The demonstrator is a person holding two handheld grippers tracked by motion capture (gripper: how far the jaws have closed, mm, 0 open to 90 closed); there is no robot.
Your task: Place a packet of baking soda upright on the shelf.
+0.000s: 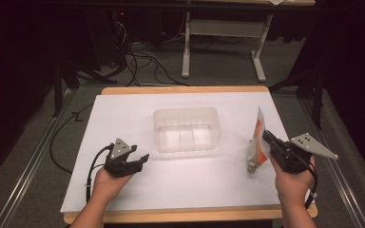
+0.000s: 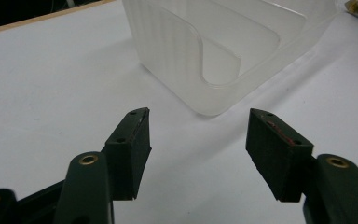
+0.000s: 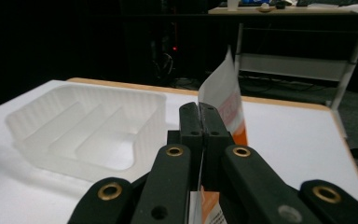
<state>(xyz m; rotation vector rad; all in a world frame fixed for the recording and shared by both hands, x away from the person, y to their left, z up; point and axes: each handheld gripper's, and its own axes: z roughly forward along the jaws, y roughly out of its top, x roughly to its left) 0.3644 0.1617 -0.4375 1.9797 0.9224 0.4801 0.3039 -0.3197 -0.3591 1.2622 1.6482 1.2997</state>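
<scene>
The tray [image 1: 186,129] mid-frame is frosted, see-through plastic with ribbed walls, and the sheet over the table [image 1: 123,123] looks like matt white paper on a wood edge. The packet [image 1: 257,142] at right is glossy orange-and-white film (gripper pads [image 2: 133,149] look like matt black rubber).

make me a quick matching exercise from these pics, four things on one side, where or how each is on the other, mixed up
Things:
1. left tool
2. right tool
3. clear tray
4. packet

States:
A. middle of the white table, nothing in it
B. open, nothing between the jaws
C. orange and white, held upright off the table
D. shut on a thin packet

Pairs: 1-B, 2-D, 3-A, 4-C
</scene>
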